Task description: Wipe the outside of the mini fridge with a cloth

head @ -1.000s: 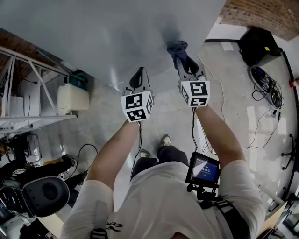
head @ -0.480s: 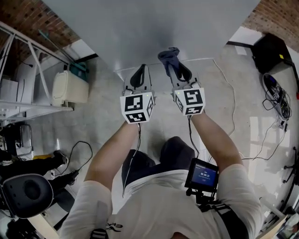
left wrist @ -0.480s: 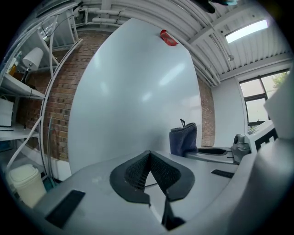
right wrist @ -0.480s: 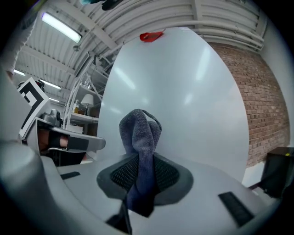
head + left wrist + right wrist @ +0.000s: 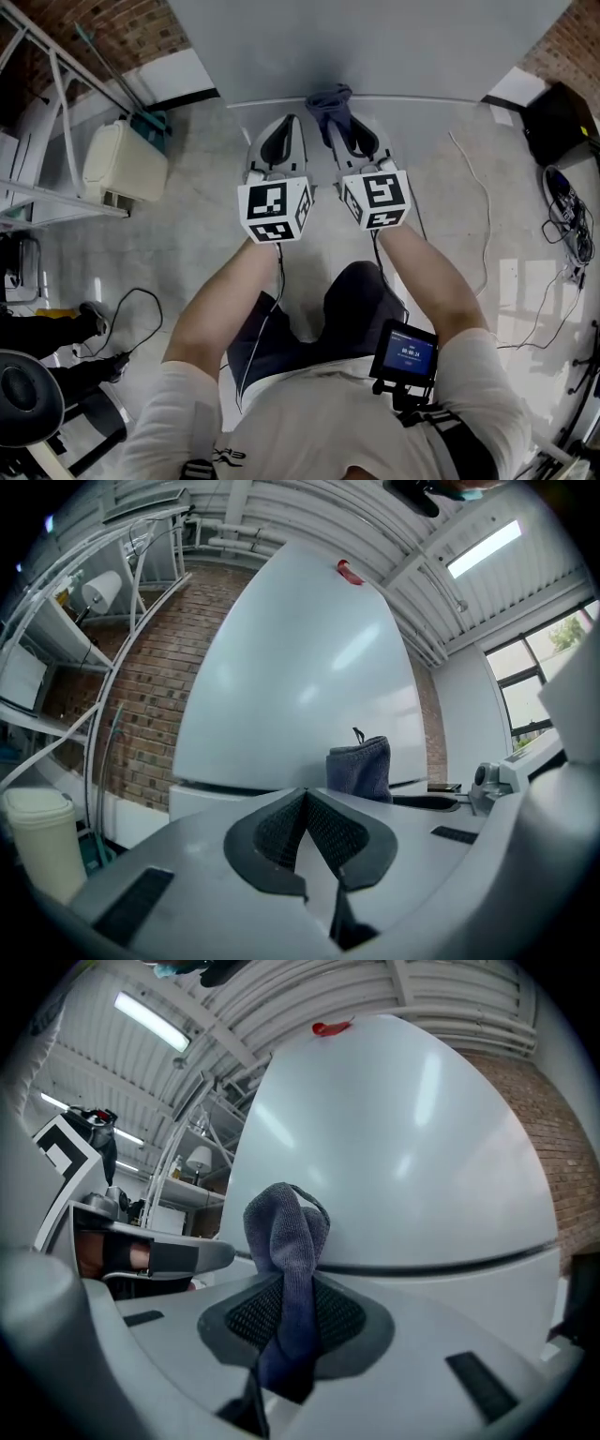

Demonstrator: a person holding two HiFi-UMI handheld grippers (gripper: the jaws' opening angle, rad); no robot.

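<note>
Fridge front [image 5: 394, 47]; outstretched right gripper [image 5: 349, 139], cloth [image 5: 328, 101]

A grey concrete floor [image 5: 187, 253] is observed. The mini fridge [image 5: 375, 47] is stood on it at the far side. A cream plastic container [image 5: 122, 164] is set beside a metal rack [image 5: 56, 199] at the left. A white cable [image 5: 487, 234] is laid at the right, a black cable [image 5: 155, 290] at the left, and a black case [image 5: 562, 122] at the far right.

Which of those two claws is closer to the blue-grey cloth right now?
Right. The right claw is clamped on the cloth, which sticks out toward the fridge. The left claw is shut and empty, just beside the cloth on its left, not touching it.
</note>
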